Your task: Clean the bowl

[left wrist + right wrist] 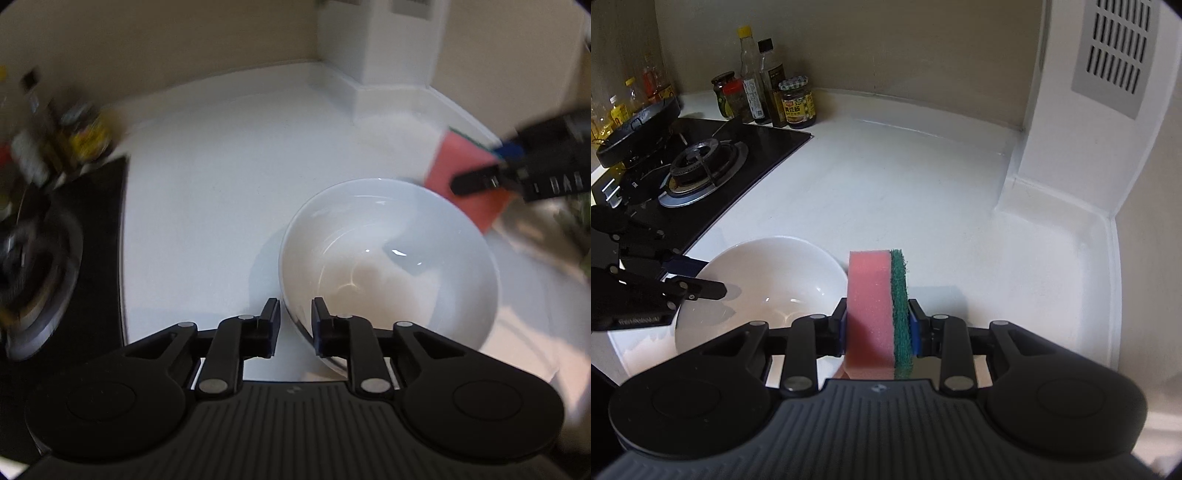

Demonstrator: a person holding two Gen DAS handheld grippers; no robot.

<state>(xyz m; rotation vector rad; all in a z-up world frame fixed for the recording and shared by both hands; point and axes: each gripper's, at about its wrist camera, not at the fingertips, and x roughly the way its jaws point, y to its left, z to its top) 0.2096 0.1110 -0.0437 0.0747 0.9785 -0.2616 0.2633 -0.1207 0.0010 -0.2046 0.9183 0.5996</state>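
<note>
A: Quick pass. Where's the bowl?

B: White bowl (388, 266) sits on the white countertop (221, 177), just right of the black gas hob (713, 173). Empty as far as I can see, glossy inside, a few highlights.

A: Left gripper?

B: Left gripper (294, 314) straddles the near rim of the bowl, one finger outside, one inside the wall. Jaws closed onto the rim, so it's gripping the bowl. In the right wrist view the same gripper (713, 280) comes in from the left edge with its fingers over the bowl's (764, 284) rim.

A: Right one?

B: Right gripper (877, 325) is clamped on a sponge (877, 310), pink foam on the left, green scouring pad on the right, standing on edge between the blue pads. It's above the counter just right of the bowl. Can't tell if the sponge touches the rim. From the left wrist view it's the pink block (465, 177) beyond the bowl's far right edge, with the right gripper (480, 177) on it, blurred.

A: Background?

B: Burner ring (701, 166) on the hob, black pan (639, 129) at the far left, cluster of sauce jars and bottles (764, 99) against the beige wall behind the hob. White boxed column with a vent grille (1115, 55) at right. Left wrist view is motion-blurred on its left side.
</note>
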